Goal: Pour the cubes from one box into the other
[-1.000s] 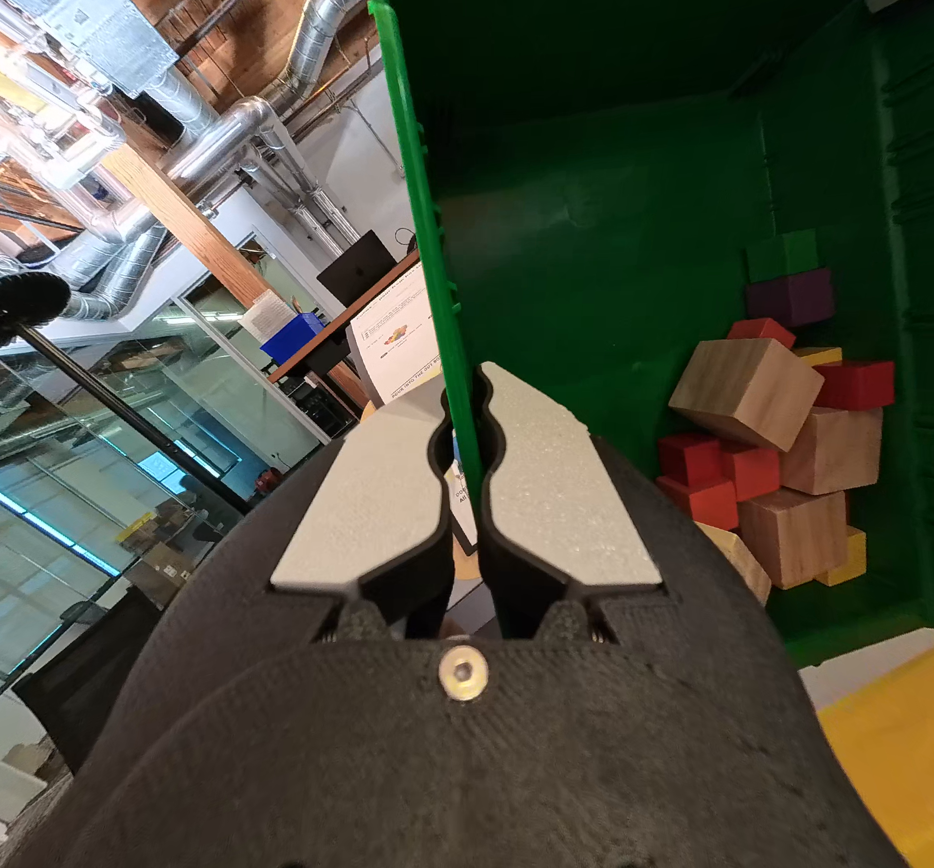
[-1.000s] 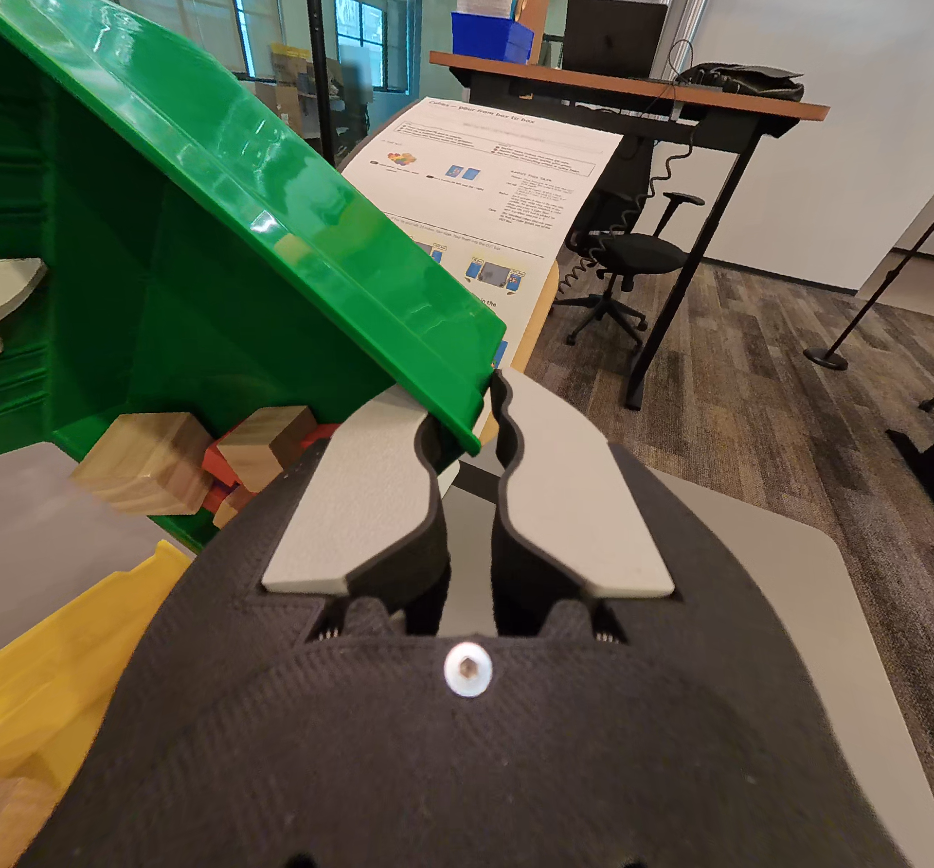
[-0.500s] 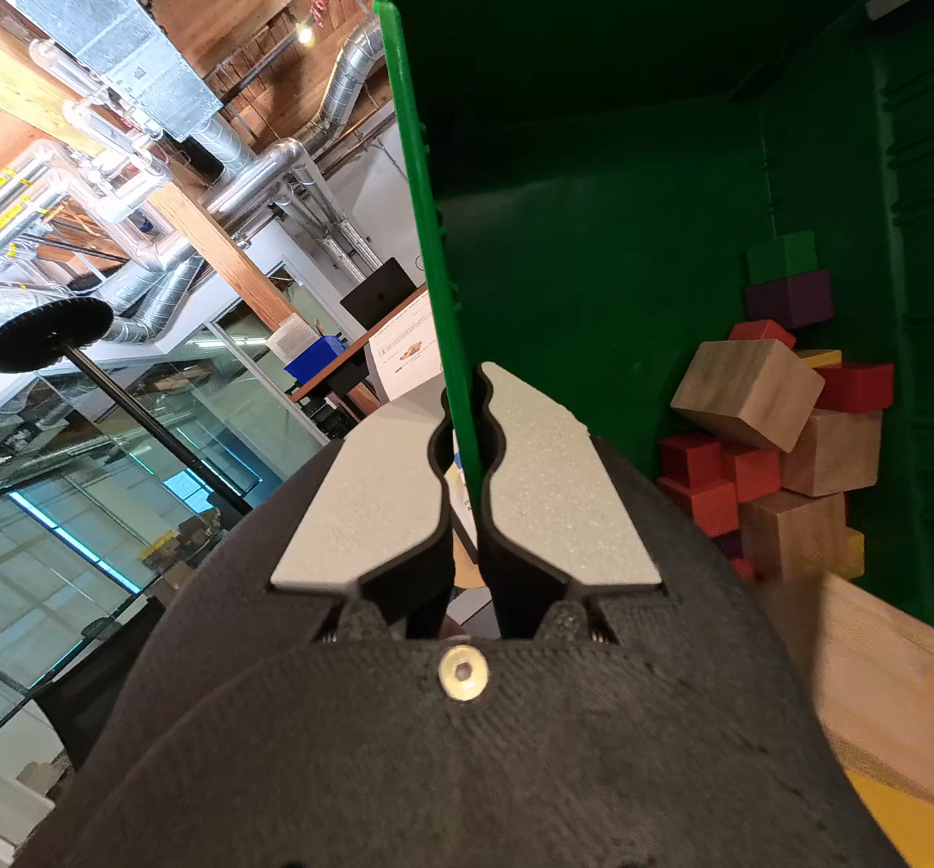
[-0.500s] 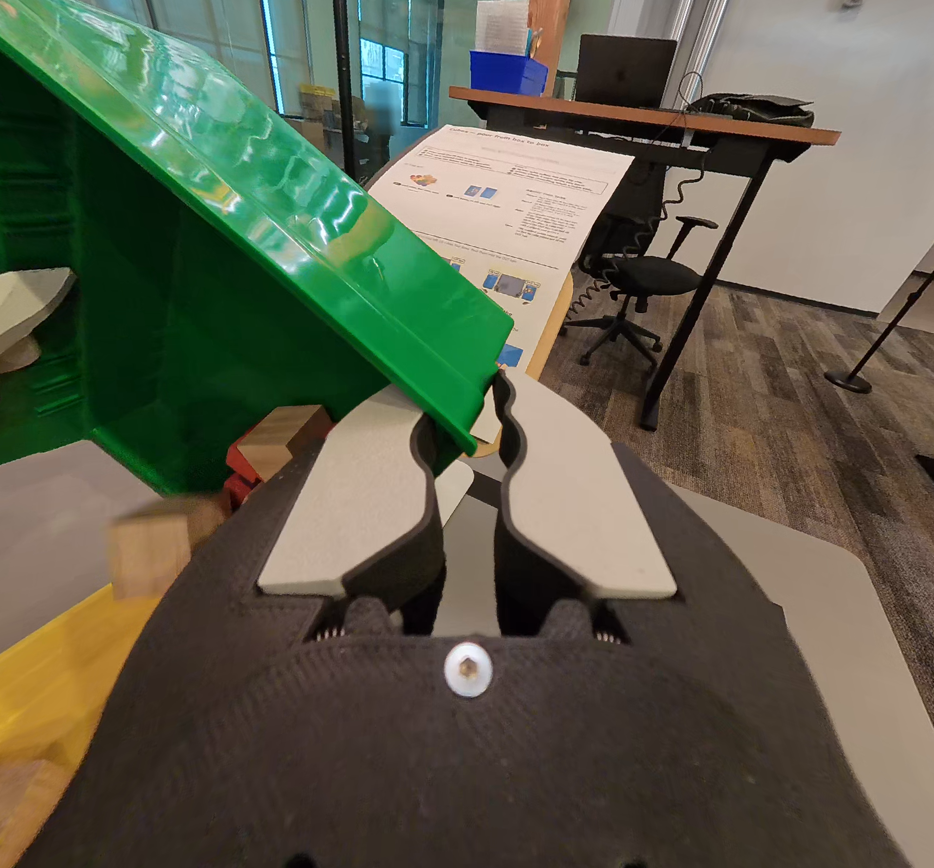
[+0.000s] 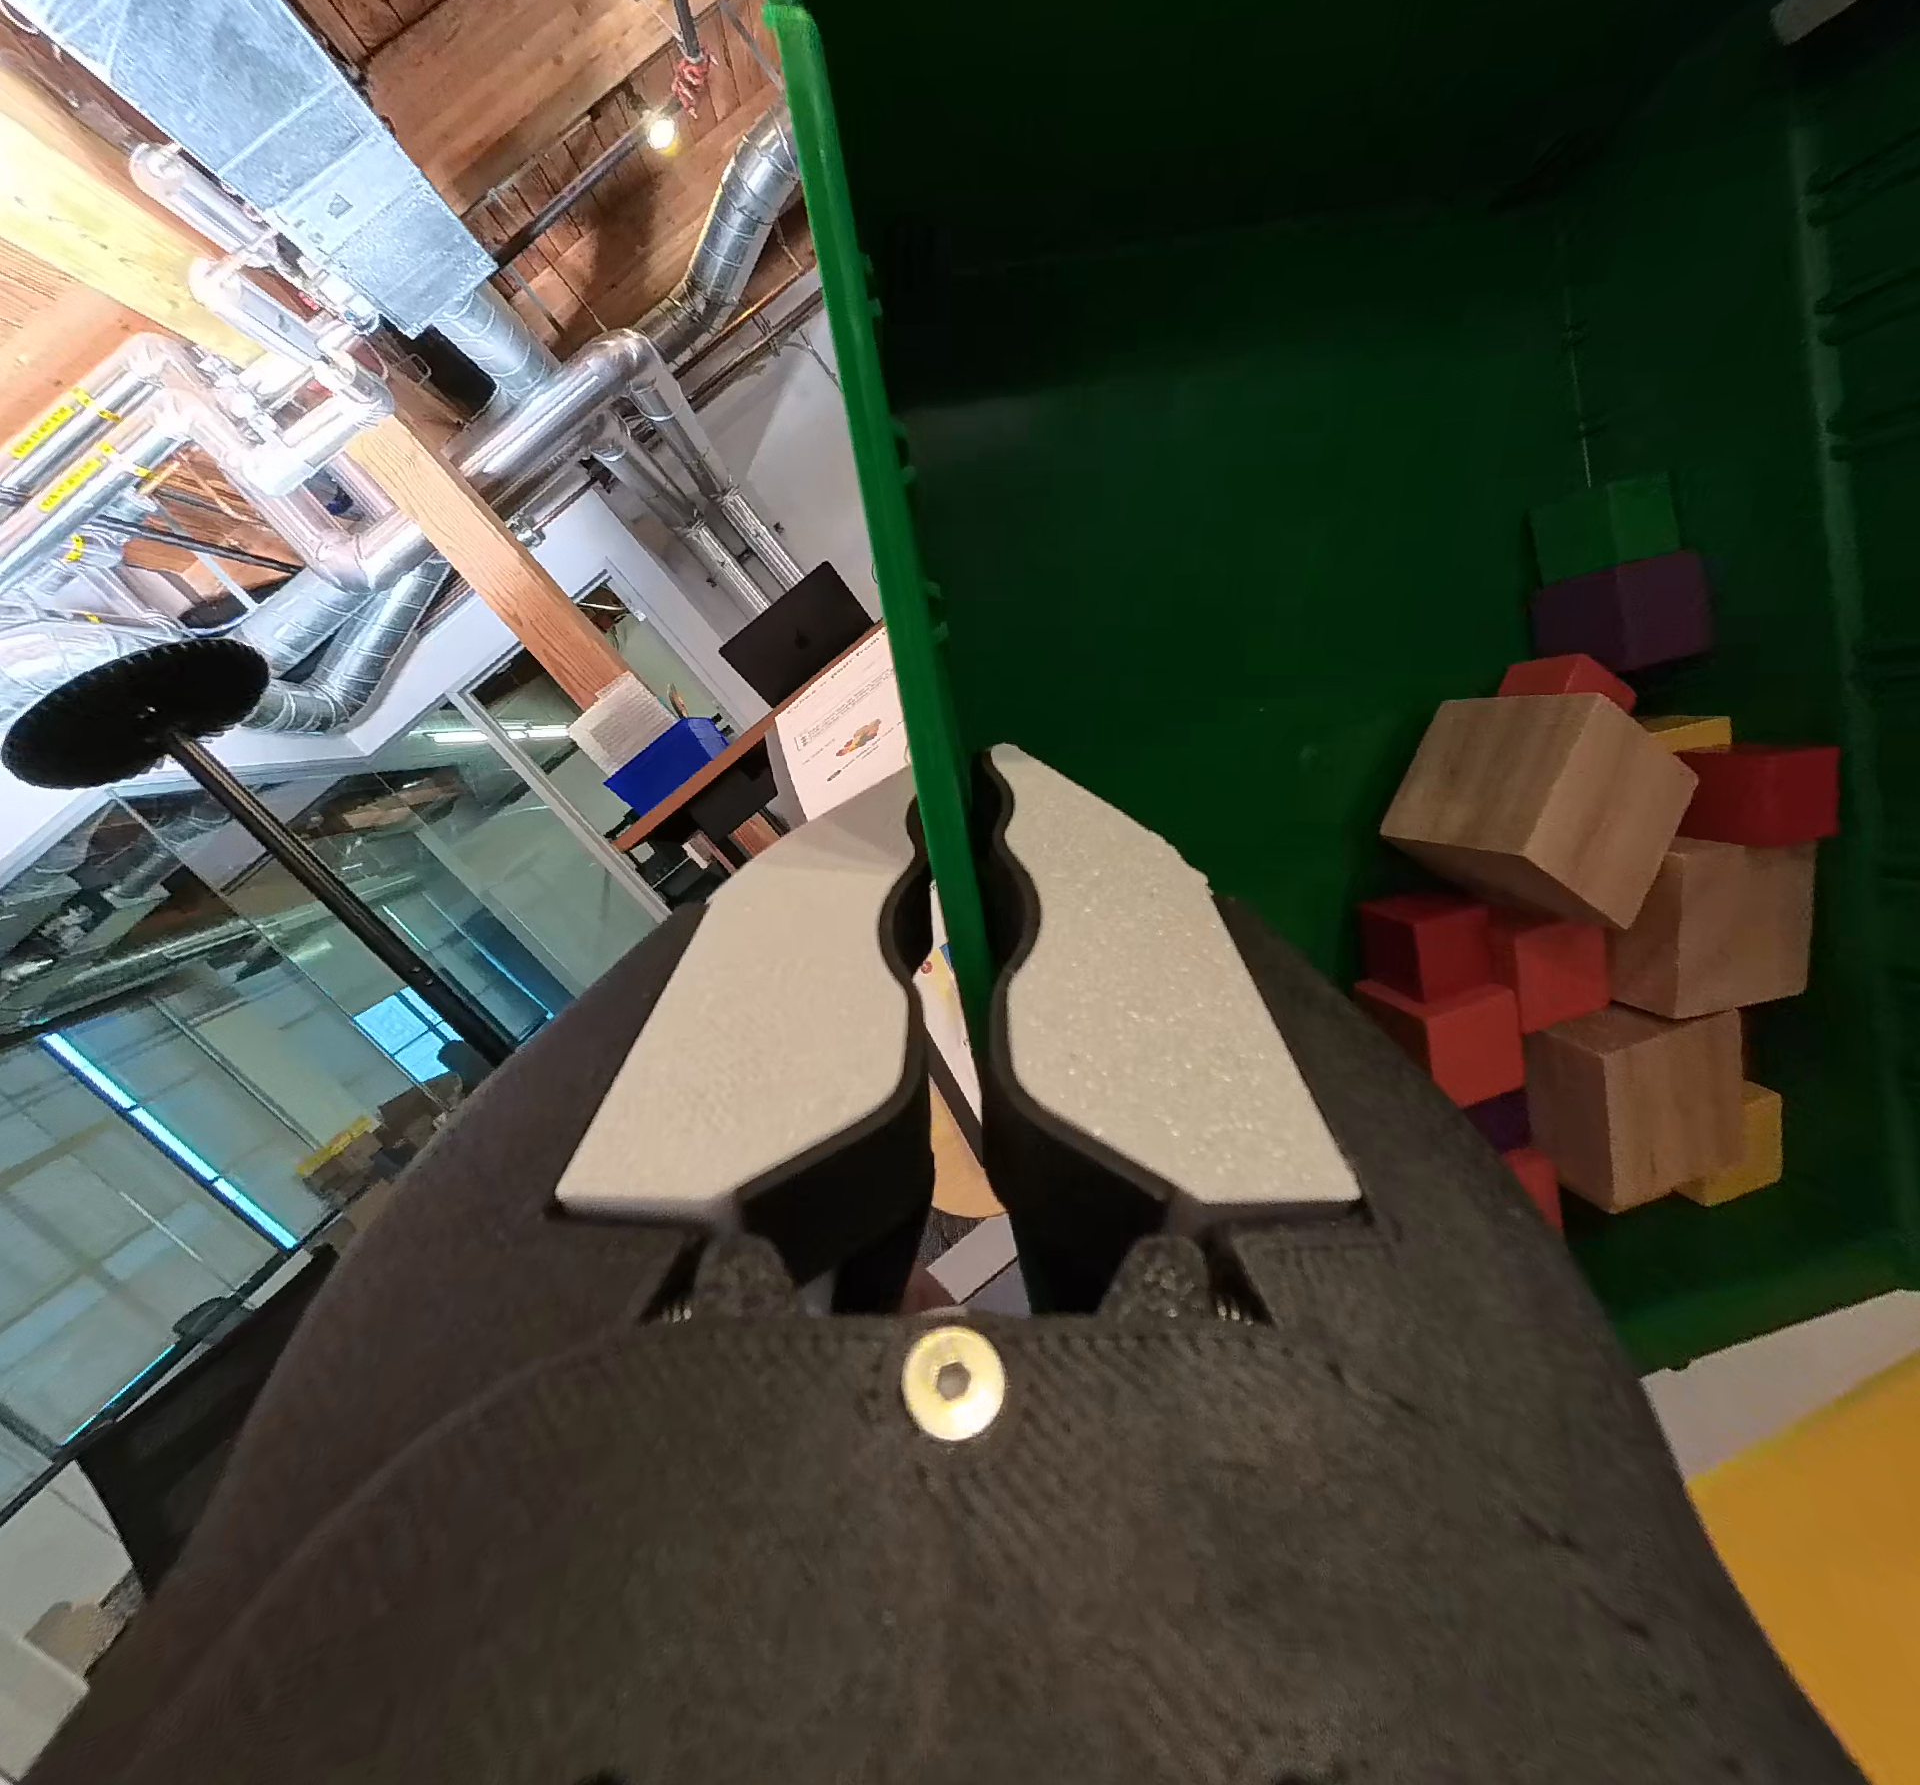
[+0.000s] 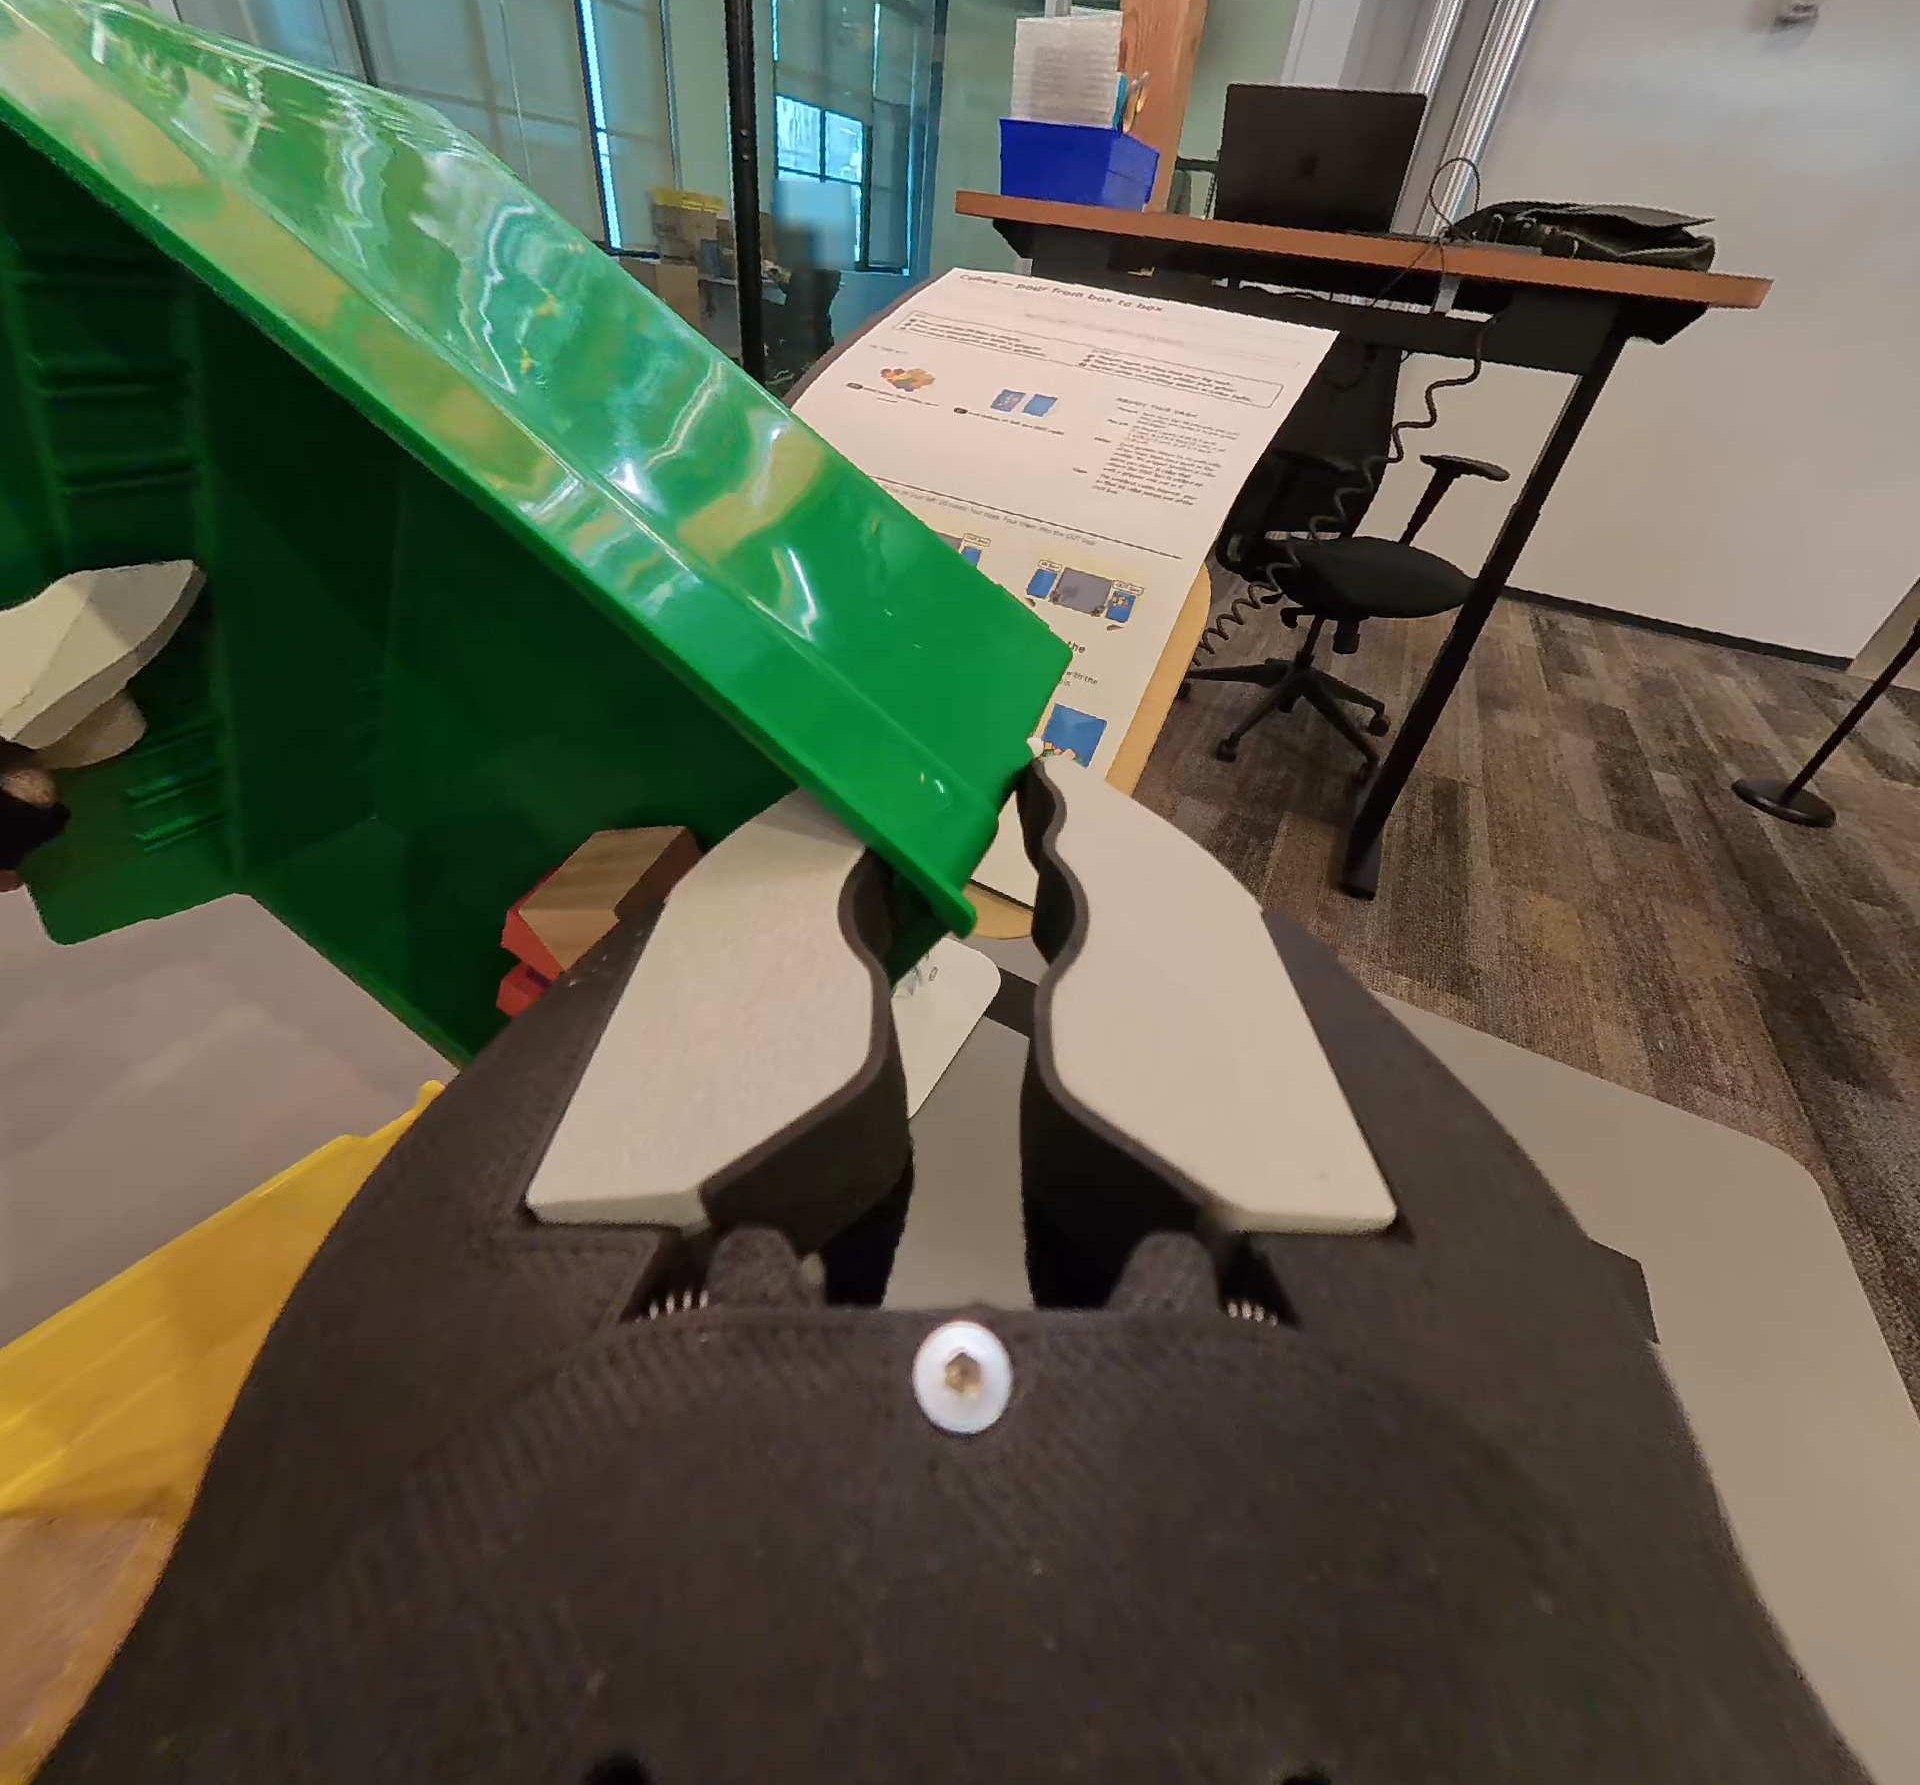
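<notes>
The green box [image 6: 499,447] is held tipped in the air above the grey table [image 6: 156,1039], its open mouth turned down toward the yellow box [image 6: 114,1372] at about 7 o'clock in the right wrist view. To pour well, I judge both tools should raise the closed end together and evenly, keeping the lip over the yellow box, and go steeper by degrees so the pile slides rather than drops in one rush or bounces out onto the table.

The left tool [image 5: 971,769] is pinching one thin wall of the green box, fingers pressed against it on both sides. The right tool [image 6: 1023,779] is clamped on the opposite rim in the same way.

The green box is glossy plastic with ribbed inner walls. The cubes [image 5: 1590,914] sit heaped in its low corner, at about 3 o'clock in the left wrist view: large plain wooden ones, then smaller red ones, with purple, green and yellow among them. A wooden block [image 6: 73,1610] lies blurred at 8 o'clock in the right wrist view, seemingly inside the yellow box.
</notes>
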The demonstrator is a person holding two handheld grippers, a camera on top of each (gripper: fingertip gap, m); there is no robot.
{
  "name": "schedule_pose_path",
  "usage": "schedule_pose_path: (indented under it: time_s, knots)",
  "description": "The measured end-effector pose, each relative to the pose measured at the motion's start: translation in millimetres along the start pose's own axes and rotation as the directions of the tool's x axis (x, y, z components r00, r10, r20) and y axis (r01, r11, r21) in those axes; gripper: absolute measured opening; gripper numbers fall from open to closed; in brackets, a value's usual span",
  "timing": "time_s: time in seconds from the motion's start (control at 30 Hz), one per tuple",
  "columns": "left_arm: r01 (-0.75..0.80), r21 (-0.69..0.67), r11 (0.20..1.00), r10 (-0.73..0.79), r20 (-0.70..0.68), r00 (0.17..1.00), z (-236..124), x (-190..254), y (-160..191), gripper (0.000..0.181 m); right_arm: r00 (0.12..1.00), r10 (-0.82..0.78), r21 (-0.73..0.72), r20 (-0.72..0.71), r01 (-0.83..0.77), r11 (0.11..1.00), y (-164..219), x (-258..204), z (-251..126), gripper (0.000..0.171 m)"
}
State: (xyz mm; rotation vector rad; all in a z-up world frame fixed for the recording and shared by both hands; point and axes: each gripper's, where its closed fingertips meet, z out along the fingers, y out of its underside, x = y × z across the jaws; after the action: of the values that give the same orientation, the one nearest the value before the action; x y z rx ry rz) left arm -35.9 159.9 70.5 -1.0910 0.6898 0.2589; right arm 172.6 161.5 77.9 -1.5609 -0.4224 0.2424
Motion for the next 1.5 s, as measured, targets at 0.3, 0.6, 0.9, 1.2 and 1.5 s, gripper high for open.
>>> schedule_pose_path:
  time_s: [0.3,0.6,0.9,1.2,1.5]
  knots:
    - [-0.003,0.034,0.999,0.002,0.015,1.000,-8,-1,-1,0.004,1.000,-0.005,0.008,0.017,0.005,1.000,-1,-8,-7,0.018]
    - [-0.013,0.080,0.997,0.011,0.032,0.999,-20,0,-4,0.005,1.000,0.001,0.028,0.022,-0.001,1.000,-1,-19,-19,0.019]
    - [-0.026,0.104,0.994,0.022,0.039,0.999,-31,0,-3,0.006,1.000,-0.005,0.036,0.023,0.004,0.999,0,-30,-29,0.019]
    - [-0.038,0.110,0.993,0.033,0.047,0.998,-37,-1,-3,0.007,1.000,-0.011,0.032,0.023,0.010,0.999,-1,-37,-34,0.019]
    - [-0.036,0.114,0.993,0.029,0.064,0.998,-41,-4,-3,0.006,1.000,-0.005,0.036,0.023,0.004,0.999,0,-43,-37,0.018]
